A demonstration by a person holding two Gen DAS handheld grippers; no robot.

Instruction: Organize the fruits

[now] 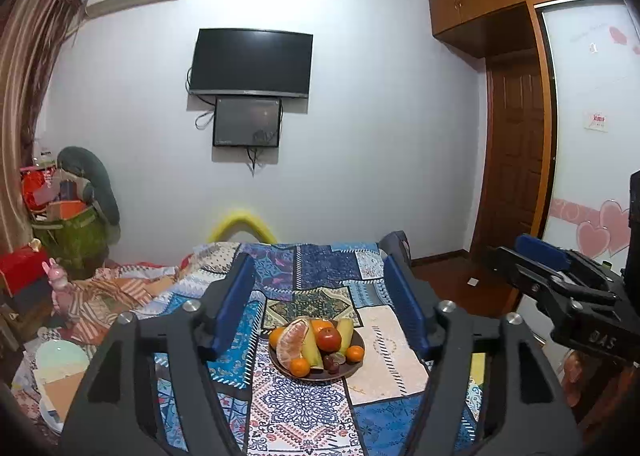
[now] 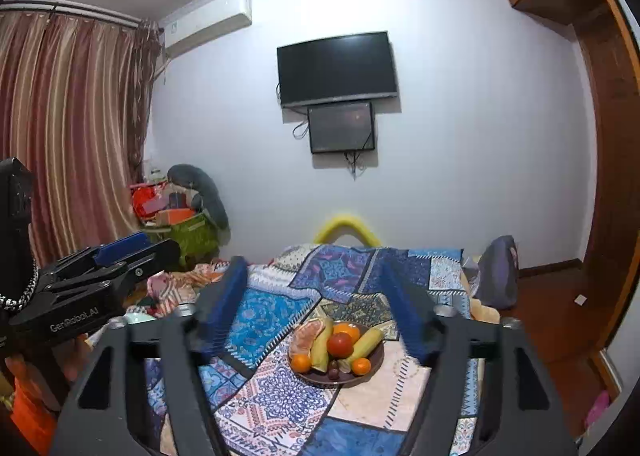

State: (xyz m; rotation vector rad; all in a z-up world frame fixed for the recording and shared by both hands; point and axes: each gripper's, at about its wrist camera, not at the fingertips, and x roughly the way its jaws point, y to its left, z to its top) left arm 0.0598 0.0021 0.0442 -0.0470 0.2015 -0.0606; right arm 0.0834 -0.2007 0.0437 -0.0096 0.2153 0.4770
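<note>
Low in the centre of both frames, on a patchwork cloth (image 1: 376, 352): a dark round plate (image 1: 357, 340) heaped with fruit. From left to right on it: a peeled pomelo segment (image 1: 293, 340), pale pink; small oranges (image 1: 300, 367); yellow-green bananas (image 1: 313, 352); a red apple (image 1: 329, 338) on top; dark grapes (image 1: 331, 363) at the front. Left gripper (image 1: 320, 296) spread wide, holding nothing, plate framed between blue pads. Right gripper (image 2: 316, 296) equally wide apart, empty too.

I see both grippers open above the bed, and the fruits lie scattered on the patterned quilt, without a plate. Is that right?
Not quite. The fruits are piled on a dark plate on the patterned quilt, as the right wrist view shows. The left gripper and right gripper are indeed open.
</note>
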